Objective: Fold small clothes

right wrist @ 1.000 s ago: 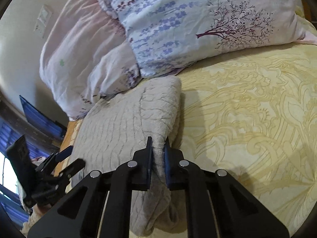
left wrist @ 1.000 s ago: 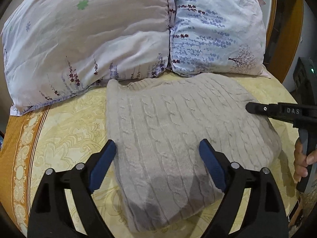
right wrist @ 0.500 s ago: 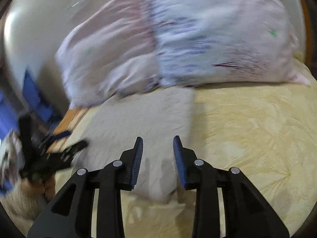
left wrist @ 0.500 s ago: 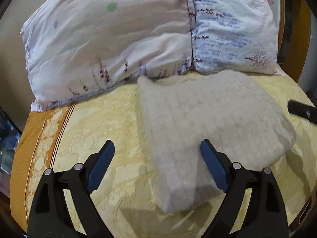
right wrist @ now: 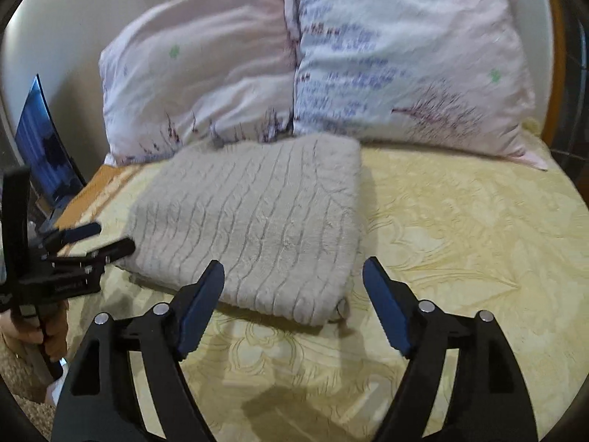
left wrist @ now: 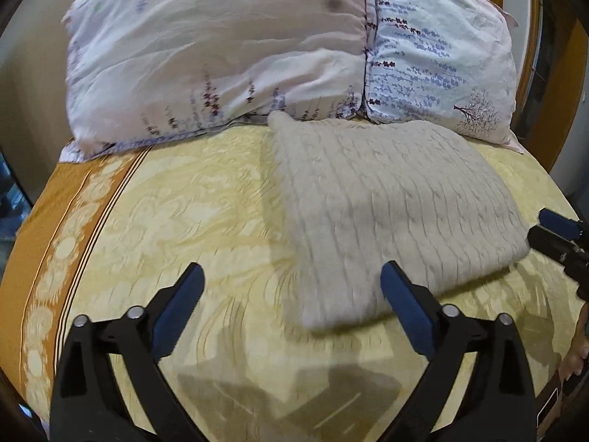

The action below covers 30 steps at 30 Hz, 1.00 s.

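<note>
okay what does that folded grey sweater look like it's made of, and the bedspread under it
Sweater: likely a wool or acrylic knit, soft and matte, judging by its cable ribs and fuzzy surface.
Bedspread: seems a smooth woven fabric with a slight sheen; a tone-on-tone yellow floral pattern looks woven in, jacquard-like, though it could be printed.

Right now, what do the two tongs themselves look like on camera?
Both match: the left tongs and the right tongs have matte black plastic arms with slot cutouts, silver round rivets at the joints, and flat blue pads lining the inner fingertips. No cables or sleeves show.
</note>
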Tool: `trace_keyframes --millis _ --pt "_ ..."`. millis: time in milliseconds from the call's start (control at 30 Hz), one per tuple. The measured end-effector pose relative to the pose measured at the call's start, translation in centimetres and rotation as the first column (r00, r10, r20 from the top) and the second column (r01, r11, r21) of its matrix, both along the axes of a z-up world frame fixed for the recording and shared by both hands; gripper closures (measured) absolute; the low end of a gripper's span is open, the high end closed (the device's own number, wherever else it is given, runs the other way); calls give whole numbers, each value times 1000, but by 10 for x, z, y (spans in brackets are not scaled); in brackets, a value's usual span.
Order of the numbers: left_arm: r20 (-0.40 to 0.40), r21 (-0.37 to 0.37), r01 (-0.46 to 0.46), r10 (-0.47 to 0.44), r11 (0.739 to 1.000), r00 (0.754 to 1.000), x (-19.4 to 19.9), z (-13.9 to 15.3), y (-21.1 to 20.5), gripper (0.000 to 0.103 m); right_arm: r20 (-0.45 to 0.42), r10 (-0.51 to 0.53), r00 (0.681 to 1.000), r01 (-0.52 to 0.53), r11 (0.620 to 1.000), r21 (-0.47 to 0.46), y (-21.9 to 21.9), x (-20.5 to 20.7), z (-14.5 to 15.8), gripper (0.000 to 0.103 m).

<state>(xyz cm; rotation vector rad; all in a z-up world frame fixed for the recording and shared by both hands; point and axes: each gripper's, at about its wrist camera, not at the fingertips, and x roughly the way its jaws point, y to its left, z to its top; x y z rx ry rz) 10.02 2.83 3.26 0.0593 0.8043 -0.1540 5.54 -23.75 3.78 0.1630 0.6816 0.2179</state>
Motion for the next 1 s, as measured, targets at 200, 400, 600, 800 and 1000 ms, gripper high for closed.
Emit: trace_keyframes --millis 200,400,600,800,1000 --pt "-34 -7 -14 14 1000 999 -19 -12 -2 3 -18 -62 998 61 998 -13 7 -15 -7 6" --pt "-39 44 -13 15 999 999 -29 -21 -17 2 -78 -105 991 100 993 -70 16 -14 -26 3" --pt "-84 66 -11 16 998 996 -25 -32 -24 2 -138 -120 983 107 990 -95 23 -10 -43 3" --pt "-108 59 -17 23 998 994 -25 -40 -24 2 -161 -126 979 109 988 -110 29 -9 -49 3" --pt "-109 38 -19 23 999 994 -25 -42 -20 2 -180 -136 974 110 983 -147 33 -7 -51 2"
